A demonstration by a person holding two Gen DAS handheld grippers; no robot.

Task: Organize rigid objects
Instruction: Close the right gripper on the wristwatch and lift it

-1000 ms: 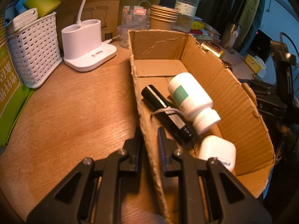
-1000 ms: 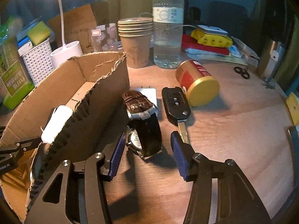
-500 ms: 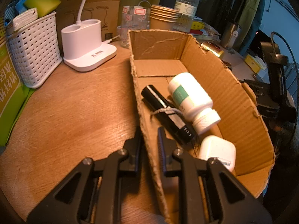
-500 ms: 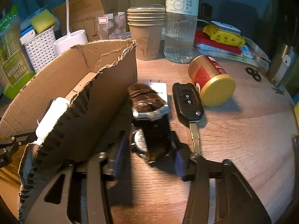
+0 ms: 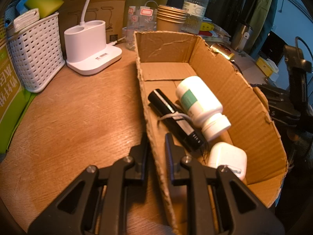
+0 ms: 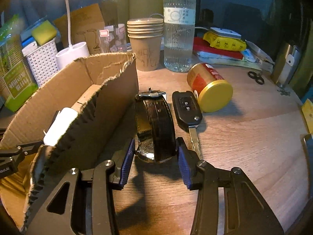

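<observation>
My left gripper (image 5: 156, 146) is shut on the near left wall of the cardboard box (image 5: 252, 105), one finger outside, one inside. In the box lie a white pill bottle (image 5: 199, 103), a black flashlight (image 5: 172, 117) and a white charger case (image 5: 227, 160). My right gripper (image 6: 155, 156) is shut on a dark leather-strap watch (image 6: 156, 125), which stands on edge beside the box's outer wall (image 6: 101, 113). A black car key (image 6: 186, 111) lies just right of the watch, and a red can with a gold lid (image 6: 210, 88) lies on its side beyond it.
Behind the box stand stacked paper cups (image 6: 145, 43), a water bottle (image 6: 179, 31), a white lamp base (image 5: 90, 47) and a white basket (image 5: 35, 51). Books and packets (image 6: 221, 47) and small scissors (image 6: 256, 77) lie at the back right. The table edge curves at the right.
My right gripper has moved forward around the watch and closed on its sides; the watch has been tipped up on edge. The left gripper has stayed clamped on the box wall.
</observation>
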